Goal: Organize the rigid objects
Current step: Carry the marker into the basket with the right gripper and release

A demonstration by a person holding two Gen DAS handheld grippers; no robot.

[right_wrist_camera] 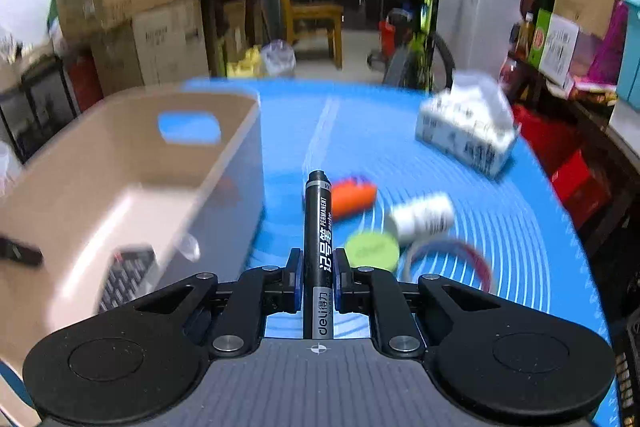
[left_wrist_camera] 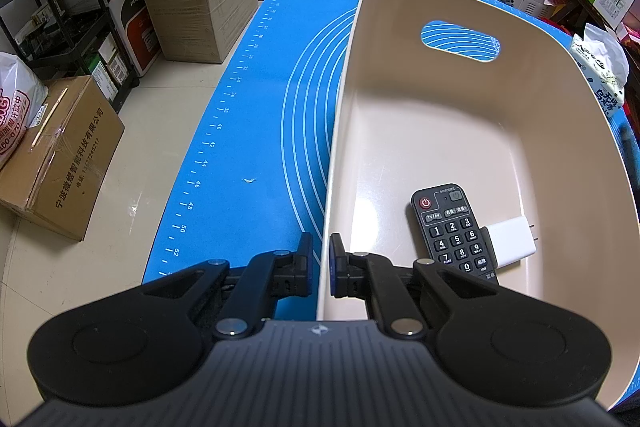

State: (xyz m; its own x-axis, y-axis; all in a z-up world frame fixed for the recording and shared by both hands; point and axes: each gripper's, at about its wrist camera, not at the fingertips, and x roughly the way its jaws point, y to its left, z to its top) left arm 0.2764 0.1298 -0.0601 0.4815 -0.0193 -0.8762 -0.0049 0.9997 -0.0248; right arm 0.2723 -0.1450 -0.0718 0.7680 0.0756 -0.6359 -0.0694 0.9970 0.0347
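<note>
So the step in hand looks like the carry: the right tongs [right_wrist_camera: 317,269] are clamped on a black marker [right_wrist_camera: 318,227], which runs straight up the middle of the right wrist view, cap end pointing away and the barrel pinched between the two pads. The whole background is smeared with motion blur, so the marker seems to be off the blue mat [right_wrist_camera: 500,227] and in transit.

The beige bin [right_wrist_camera: 132,163] sits on the left side of that frame, just beside the marker's line. Already inside it are a black remote [left_wrist_camera: 454,231] and a white charger plug [left_wrist_camera: 512,237] lying against it, low right in the left wrist view.

The left tongs [left_wrist_camera: 321,269] are nearly closed on the bin's near rim, one pad inside the wall and one outside, so they look to be steadying it.

Next move, as a guess: swing the marker left over the bin's rim, lower it clear of the remote, then let go.

Still out on the surface, centre right of the right view: an orange block [right_wrist_camera: 354,197], a white bottle [right_wrist_camera: 424,217] on its side, a green lid [right_wrist_camera: 372,250], a red-and-white ring [right_wrist_camera: 476,259] and a tissue pack [right_wrist_camera: 468,131] further back.
</note>
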